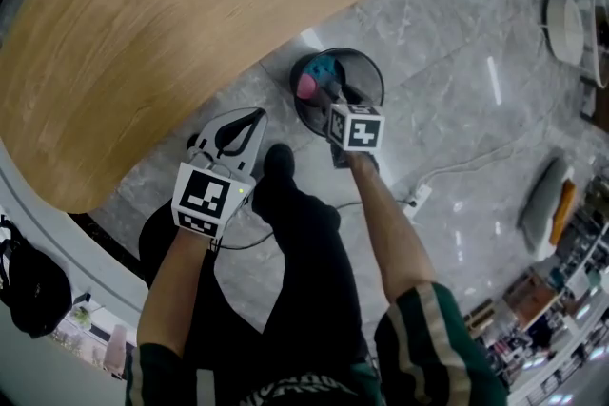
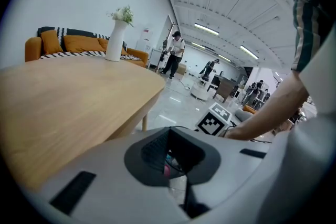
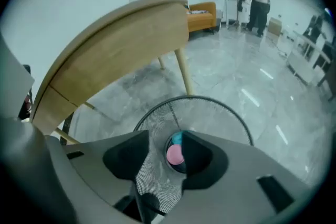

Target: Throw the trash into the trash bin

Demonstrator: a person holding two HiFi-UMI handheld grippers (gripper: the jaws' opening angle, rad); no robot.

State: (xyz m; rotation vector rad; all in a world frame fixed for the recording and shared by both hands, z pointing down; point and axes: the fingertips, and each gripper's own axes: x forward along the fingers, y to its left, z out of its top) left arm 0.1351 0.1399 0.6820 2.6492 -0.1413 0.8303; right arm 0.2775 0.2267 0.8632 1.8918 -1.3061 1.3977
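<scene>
The trash, a pink round piece with a teal piece just beside it, sits inside the black mesh trash bin on the floor, beside the wooden bench. Whether the two are one thing or separate cannot be told. The right gripper points steeply down into the bin's mouth. Its jaws are spread, and the right gripper view shows the pink piece through the gap with neither pad pressing on it, so the drop looks done.

To finish well, the person should lift the right gripper straight up out of the rim, since a sideways pull could catch the mesh wall and tip the light bin. A look down should confirm that nothing clings to the pads.

The left gripper hangs near the bench edge, its jaws pressed together at the tips on nothing, and should keep clear.
</scene>
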